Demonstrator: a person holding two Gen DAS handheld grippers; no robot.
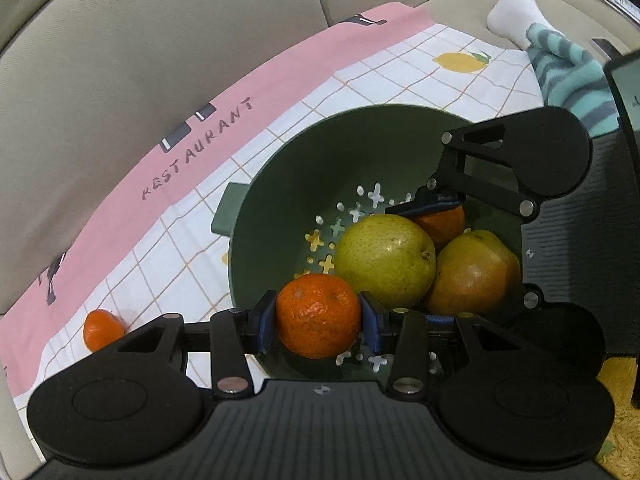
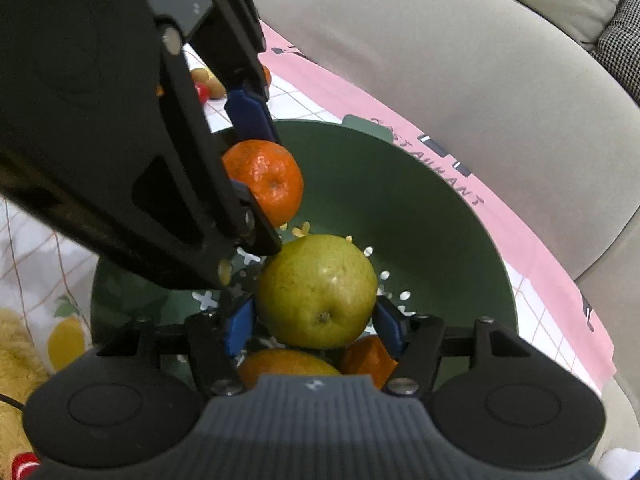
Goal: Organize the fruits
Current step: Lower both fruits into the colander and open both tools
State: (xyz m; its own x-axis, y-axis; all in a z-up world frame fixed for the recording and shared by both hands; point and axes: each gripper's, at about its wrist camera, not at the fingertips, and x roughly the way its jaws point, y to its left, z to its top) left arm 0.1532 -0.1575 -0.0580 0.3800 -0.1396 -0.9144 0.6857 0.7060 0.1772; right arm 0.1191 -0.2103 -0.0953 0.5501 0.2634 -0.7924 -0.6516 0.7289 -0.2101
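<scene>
A home living room: beige sofa cushions [image 1: 120, 60], a printed cloth [image 1: 400, 80] and someone's socked foot [image 1: 512, 4].

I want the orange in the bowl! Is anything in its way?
Nothing visible is. The left tongs hold the orange over a bare patch of the bowl. The pear in the right tongs is close beside it, not under it.

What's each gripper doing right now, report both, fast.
Left gripper: closed on a tangerine over the green colander.
Right gripper: closed on a green pear.
</scene>
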